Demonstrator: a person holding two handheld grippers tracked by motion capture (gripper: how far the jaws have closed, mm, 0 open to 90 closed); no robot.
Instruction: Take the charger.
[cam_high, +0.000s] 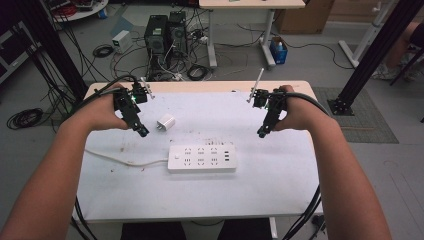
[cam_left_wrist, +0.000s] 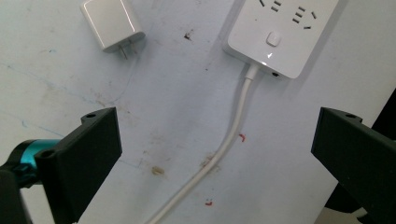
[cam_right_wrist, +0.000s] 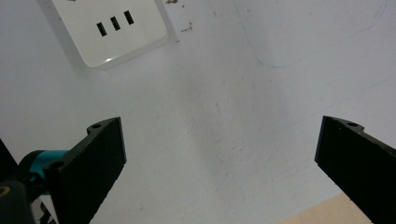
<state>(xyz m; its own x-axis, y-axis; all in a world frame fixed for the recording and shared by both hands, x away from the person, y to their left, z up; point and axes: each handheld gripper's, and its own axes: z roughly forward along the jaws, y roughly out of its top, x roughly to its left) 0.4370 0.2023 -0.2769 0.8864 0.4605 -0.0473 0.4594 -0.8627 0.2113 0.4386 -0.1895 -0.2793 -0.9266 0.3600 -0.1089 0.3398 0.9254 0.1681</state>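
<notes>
1. The power strip is cut off by the top edge of the left gripper view; the right gripper view catches just one corner of it.
2. Its cable runs out at the bottom edge there.
3. The charger's prongs are too small to make out from above.

I count one white power strip on the desk; one white charger plug; one cord; two tools, left tool and right tool.
</notes>
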